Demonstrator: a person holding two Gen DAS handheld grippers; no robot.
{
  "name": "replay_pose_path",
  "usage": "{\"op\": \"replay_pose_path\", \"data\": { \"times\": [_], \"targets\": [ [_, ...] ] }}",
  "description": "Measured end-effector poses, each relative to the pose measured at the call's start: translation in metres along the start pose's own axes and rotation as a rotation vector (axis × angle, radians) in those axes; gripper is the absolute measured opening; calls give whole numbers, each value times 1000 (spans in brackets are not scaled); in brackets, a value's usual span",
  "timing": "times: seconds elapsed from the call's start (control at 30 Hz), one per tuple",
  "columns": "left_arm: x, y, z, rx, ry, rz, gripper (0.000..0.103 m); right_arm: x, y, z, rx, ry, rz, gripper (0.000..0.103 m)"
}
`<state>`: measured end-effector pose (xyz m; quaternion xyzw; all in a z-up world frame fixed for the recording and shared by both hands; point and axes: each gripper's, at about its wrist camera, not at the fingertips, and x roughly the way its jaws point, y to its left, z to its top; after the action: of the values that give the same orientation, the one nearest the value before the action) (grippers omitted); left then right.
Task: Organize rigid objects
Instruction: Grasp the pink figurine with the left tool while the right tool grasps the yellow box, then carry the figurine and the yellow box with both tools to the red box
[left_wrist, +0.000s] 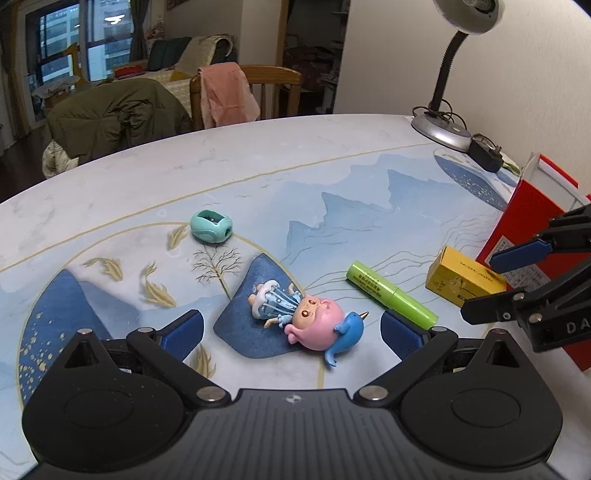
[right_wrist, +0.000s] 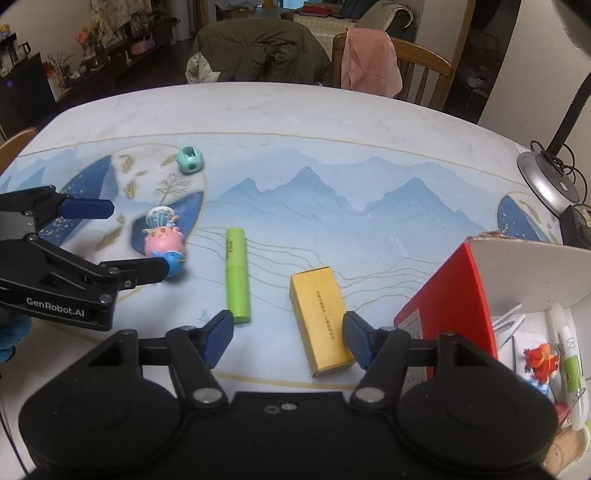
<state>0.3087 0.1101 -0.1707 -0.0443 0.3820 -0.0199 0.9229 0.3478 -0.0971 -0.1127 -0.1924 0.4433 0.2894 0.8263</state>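
Tongs on the left hand (left_wrist: 291, 328) fill the bottom of the left wrist view, their blue pads spread wide with nothing pinched. Between and just beyond the pads a pink-headed figurine (left_wrist: 303, 314) lies on its side on the bench (left_wrist: 258, 166), a blue narwhal at its head. To its right a green tube (left_wrist: 391, 293) lies aslant, and further right a yellow box (left_wrist: 463, 277) rests flat, just beside a red carton (left_wrist: 524, 221). A teal pencil sharpener (left_wrist: 211, 226) sits well apart at the far left. The right tongs (left_wrist: 480, 284) reach in from the right edge above the yellow box, their pads apart. A desk lamp (left_wrist: 443, 125) stands at the far right corner with a black adapter (left_wrist: 485, 152) near its base.

From the right wrist view, the right tongs (right_wrist: 288, 338) are partly spread, empty. The yellow box (right_wrist: 321, 319) lies between the pads, close against the right one; whether that pad touches it I cannot tell, and the left pad stands clear. The green tube (right_wrist: 238, 273) lies just beyond the left pad. The left tongs (right_wrist: 122, 238) enter from the left, spread around the figurine (right_wrist: 162, 240) without pressing it. The pencil sharpener (right_wrist: 189, 159) sits farther back. The red carton (right_wrist: 461, 295) stands open at the right, holding pens and small items.
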Motion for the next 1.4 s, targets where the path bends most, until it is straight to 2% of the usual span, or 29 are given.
{"op": "replay_pose_path", "data": {
  "times": [0.07, 0.23, 0.53, 0.6, 0.83, 0.9, 1.17, 1.4],
  "targets": [
    [4, 0, 0, 19, 1, -1, 103, 5, -1, 1, 4, 9, -10, 60],
    [17, -1, -1, 59, 5, -11, 102, 11, -4, 6, 3, 9, -23, 60],
    [25, -4, -3, 126, -14, -19, 101, 28, -12, 4, 15, 52, -44, 48],
    [26, -3, -4, 135, -9, -26, 98, 29, -12, 3, 21, 56, -43, 46],
    [26, -5, -8, 162, -13, -33, 85, 31, -8, 0, 26, 70, -24, 29],
    [26, -7, -7, 166, -13, -34, 79, 31, -7, -1, 28, 70, -23, 29],
    [20, -15, -9, 146, 7, -4, 79, 22, -7, -9, 91, 65, 13, 28],
    [-1, -27, -14, 93, 16, -8, 79, 5, -4, -19, 132, 52, 63, 28]
  ]
}}
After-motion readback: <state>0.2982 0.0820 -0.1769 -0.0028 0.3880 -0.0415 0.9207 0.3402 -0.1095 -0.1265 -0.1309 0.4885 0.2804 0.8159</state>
